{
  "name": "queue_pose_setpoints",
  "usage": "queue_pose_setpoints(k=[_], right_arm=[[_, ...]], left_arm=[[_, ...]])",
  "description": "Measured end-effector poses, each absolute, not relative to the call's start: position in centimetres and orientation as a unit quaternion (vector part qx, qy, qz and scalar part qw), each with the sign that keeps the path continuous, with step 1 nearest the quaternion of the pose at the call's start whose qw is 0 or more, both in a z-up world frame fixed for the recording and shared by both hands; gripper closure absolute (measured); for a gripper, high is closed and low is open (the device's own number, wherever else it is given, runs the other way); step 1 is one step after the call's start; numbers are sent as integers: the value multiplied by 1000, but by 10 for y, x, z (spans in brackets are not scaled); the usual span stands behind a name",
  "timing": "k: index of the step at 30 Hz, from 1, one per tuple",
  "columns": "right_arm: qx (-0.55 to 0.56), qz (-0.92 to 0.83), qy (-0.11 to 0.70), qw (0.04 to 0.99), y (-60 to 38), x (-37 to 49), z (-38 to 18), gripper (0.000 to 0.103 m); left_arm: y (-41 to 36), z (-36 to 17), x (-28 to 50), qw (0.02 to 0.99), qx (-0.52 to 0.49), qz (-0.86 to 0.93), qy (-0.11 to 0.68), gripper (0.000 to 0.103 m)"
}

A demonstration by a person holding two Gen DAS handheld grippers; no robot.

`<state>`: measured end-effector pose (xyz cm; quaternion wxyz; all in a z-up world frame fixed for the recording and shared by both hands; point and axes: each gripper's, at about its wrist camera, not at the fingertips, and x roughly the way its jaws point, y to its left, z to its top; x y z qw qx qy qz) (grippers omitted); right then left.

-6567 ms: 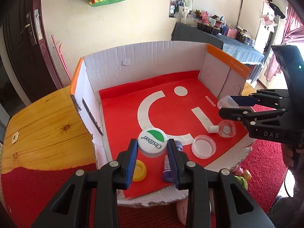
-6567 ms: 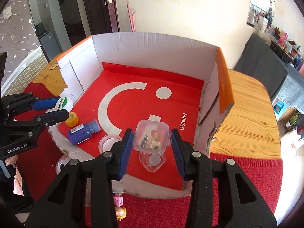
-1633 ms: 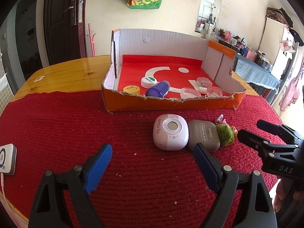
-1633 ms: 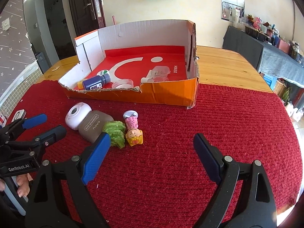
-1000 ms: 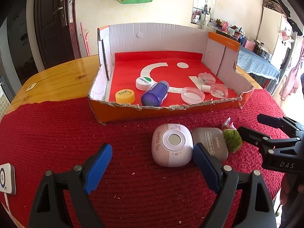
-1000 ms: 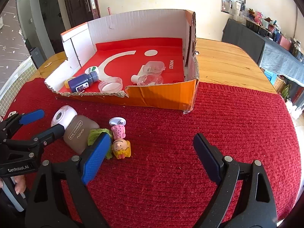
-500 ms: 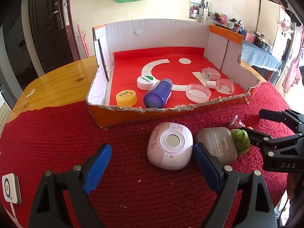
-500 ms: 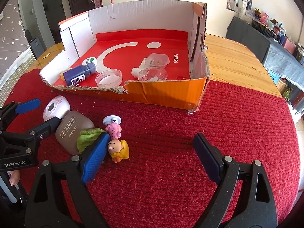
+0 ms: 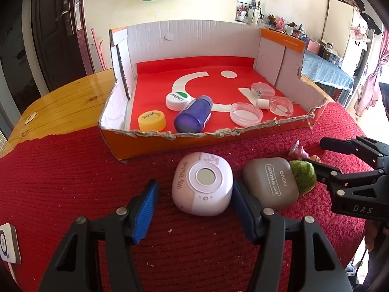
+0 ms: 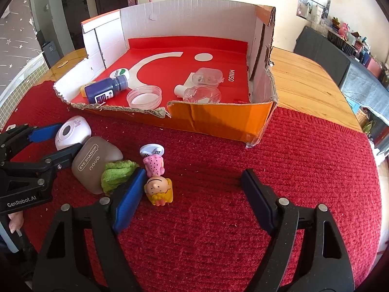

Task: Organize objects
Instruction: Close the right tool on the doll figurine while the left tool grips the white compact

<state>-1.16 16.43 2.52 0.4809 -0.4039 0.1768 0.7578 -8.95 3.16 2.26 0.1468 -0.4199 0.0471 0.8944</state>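
Left gripper (image 9: 194, 209), jaws apart, straddles the pink case (image 9: 203, 187) on the red mat (image 9: 73, 182) for a likely grab, right gripper (image 10: 192, 197), jaws wide apart, lines up on the doll (image 10: 158, 189), both headed for the box (image 9: 150, 143)

Grey case (image 9: 271, 186) crowds pink case's (image 9: 203, 186) right side.

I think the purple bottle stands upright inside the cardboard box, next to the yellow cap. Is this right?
Not quite. The purple bottle is inside the cardboard box next to the yellow cap, but it lies on its side and does not stand upright. The left wrist view shows its round base facing the camera; the right wrist view shows its label facing upward.
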Motion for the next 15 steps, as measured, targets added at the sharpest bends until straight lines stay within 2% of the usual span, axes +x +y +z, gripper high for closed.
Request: queue_pose_setpoints(k=[2, 3, 5, 7, 8, 10, 12, 15], right_arm=[[-406, 758, 170, 481, 163, -13, 25, 34], [-406, 760, 168, 479, 162, -13, 25, 38], [-404, 763, 164, 478, 159, -15, 25, 46], [-402, 766, 161, 476, 156, -19, 26, 61], [-402, 767, 158, 474, 154, -21, 25, 64], [-401, 773, 154, 467, 151, -25, 25, 78], [-400, 777, 152, 461, 148, -27, 25, 82], [-394, 782, 160, 456, 147, -26, 27, 82]], left_arm=[[31, 23, -89, 150, -420, 894, 44, 47], [32, 23, -89, 152, -419, 894, 44, 52], [32, 23, -88, 155, -418, 894, 43, 53], [31, 24, -87, 159, -417, 894, 36, 53], [31, 24, -87, 162, -418, 893, 34, 54], [30, 25, -86, 166, -419, 892, 28, 54], [29, 27, -84, 171, -420, 891, 22, 54], [28, 31, -81, 172, -415, 893, 22, 54]])
